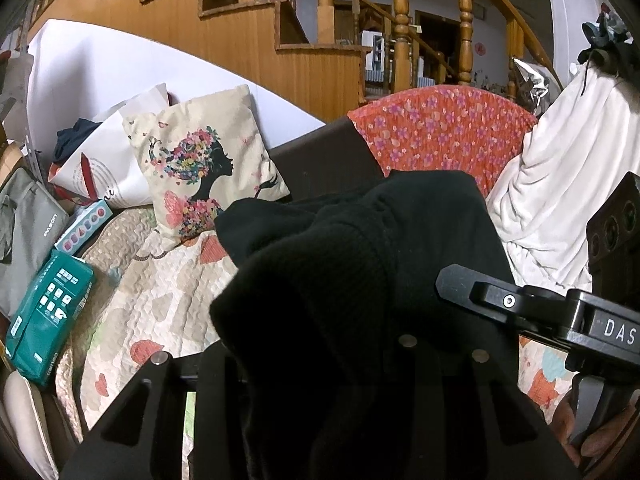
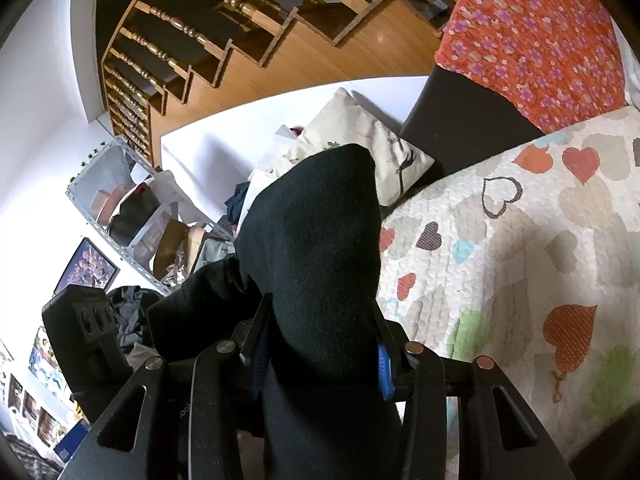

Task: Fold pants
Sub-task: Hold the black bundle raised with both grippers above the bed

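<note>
Heart-print quilt (image 2: pixel 520 240), one black pants (image 2: pixel 320 260), two gripping grippers, left gripper (image 1: pixel 320 360), right gripper (image 2: pixel 320 360)

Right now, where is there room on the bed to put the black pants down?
The heart quilt is bare between the floral pillow, the orange flowered cloth and the black pants. The pillow's far side is crowded: green pack, white bag.

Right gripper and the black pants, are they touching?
Touching. In the right wrist view the right gripper has its blue-padded fingers pressed against both sides of the black pants.
</note>
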### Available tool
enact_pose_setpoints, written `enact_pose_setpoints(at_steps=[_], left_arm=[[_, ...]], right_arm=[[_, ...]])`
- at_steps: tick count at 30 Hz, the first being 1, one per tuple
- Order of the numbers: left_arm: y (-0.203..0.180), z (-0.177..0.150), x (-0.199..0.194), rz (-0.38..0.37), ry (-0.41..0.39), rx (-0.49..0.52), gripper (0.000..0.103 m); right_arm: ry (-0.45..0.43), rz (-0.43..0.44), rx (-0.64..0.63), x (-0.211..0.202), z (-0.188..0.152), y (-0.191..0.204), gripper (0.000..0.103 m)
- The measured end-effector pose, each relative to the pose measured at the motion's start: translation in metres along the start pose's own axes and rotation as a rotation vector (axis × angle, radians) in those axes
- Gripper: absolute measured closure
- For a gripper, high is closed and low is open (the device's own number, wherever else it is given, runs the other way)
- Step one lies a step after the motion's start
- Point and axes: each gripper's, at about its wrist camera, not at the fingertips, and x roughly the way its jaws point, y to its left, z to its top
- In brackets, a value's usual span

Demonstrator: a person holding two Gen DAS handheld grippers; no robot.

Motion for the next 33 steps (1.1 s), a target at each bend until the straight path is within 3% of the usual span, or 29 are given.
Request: enact_pose_setpoints(at_steps=[33], left_arm=[[-0.006,-0.016,0.087,-0.011,0.173,0.011,0.066]], right_arm=[[0.081,-0.051,0.148,0.039,-0.003,-0.071,0.057]])
